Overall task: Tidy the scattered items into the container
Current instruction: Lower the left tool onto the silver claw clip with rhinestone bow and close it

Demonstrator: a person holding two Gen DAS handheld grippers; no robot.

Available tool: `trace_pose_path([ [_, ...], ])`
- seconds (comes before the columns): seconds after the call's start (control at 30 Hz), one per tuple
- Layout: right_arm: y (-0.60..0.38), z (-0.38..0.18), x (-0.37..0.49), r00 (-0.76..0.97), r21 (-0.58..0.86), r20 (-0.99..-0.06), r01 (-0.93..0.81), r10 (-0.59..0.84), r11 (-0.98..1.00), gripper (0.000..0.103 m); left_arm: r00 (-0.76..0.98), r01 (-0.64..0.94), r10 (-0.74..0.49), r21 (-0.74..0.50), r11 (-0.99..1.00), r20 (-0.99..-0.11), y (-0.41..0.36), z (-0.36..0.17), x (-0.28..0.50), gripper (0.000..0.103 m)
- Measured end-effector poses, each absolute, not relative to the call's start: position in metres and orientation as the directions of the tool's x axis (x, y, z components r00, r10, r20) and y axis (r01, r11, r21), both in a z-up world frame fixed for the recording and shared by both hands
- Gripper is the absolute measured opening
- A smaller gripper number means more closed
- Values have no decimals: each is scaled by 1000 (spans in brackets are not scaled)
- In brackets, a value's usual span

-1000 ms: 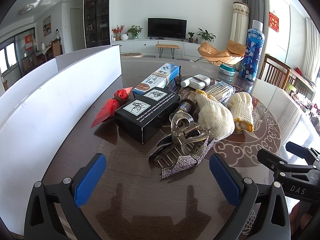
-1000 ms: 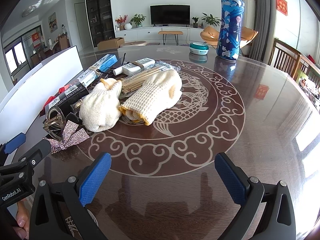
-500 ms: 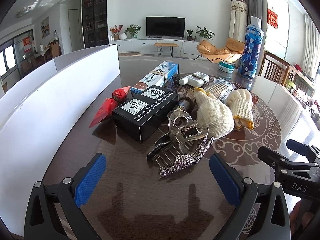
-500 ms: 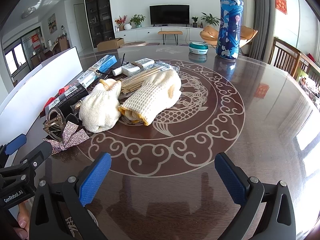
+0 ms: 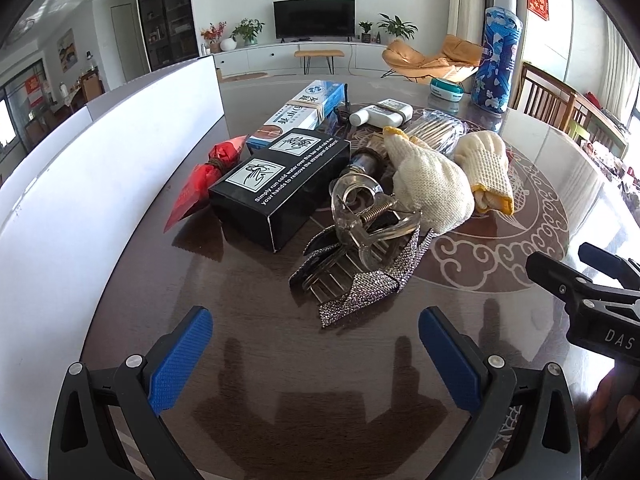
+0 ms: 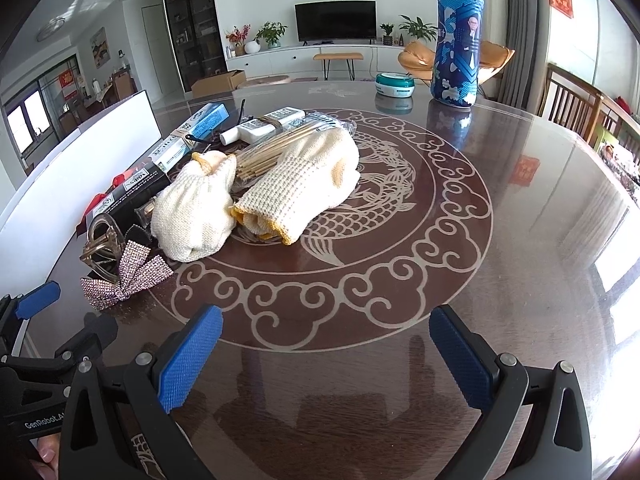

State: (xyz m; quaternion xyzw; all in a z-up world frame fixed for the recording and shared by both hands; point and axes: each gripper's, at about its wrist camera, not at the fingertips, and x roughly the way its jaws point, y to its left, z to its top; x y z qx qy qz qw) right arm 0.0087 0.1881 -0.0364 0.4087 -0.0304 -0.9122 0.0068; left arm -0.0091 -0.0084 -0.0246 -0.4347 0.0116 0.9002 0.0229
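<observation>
Little has shifted over the last second: both grippers have eased a touch closer to the clutter, and every item lies where it did. Left gripper (image 5: 316, 354) hovers low over the dark table (image 5: 248, 292) with its blue pads spread wide and empty, aimed at the rhinestone bow hair clip (image 5: 360, 280) just ahead; a clear claw clip (image 5: 362, 216) rests on top of it, touching. Right gripper (image 6: 326, 354) is likewise wide and empty, over bare inlay, with the two knitted gloves (image 6: 296, 184) beyond it. Behind the clips lie a black box (image 5: 280, 176), a red packet (image 5: 204, 174), a blue-and-white carton (image 5: 304, 110) and what looks like a bundle of bamboo skewers (image 6: 272, 148), partly hidden by the gloves. White container (image 5: 100, 152) stands at the far left, its interior out of sight. Nothing appears tidied yet. To start well, the left pads should straddle the claw clip's spring, close firmly, then lift clear of the bow before swinging left over the wall.
</observation>
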Motion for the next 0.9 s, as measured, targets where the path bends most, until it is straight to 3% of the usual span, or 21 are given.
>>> trace_pose_path([
  [0.4,189,-36,7,-666,82,-744,-6,-57,-997,103,-601,17,-11,1,-1000,-799,-33,-22,-28,103],
  [0.6,189,-36,6,-668,84,-742,-8,-57,-996,103,-517,-162,129,-51,-985,-846,-28,-30,-36,103],
  [0.9,193,-36,7,-672,102,-738,-20,-62,-995,103,-489,-284,149,-5,-959,-860,-5,-35,-57,103],
])
